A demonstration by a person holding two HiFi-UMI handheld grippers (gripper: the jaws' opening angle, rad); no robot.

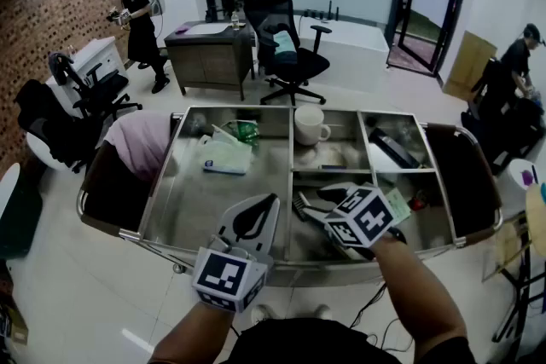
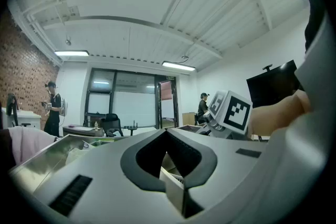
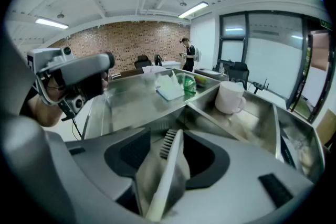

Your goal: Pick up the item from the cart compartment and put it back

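The right gripper (image 3: 178,139) tips down into the near middle compartment of the stainless steel cart (image 1: 171,209). Its jaws are spread wide and released, with a dark toothed comb-like item (image 1: 300,207) between them in that compartment, not grasped. To its left, the left gripper (image 2: 167,134) hangs level at the cart's near edge, jaws clenched together on nothing. A white ceramic mug (image 1: 310,125) stands in the far middle compartment.

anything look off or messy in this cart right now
Only the comb: it stands tilted on edge between the open jaws of the right claw, over the front middle compartment of the cart, not lying flat. The mug is upright, and no spill shows.
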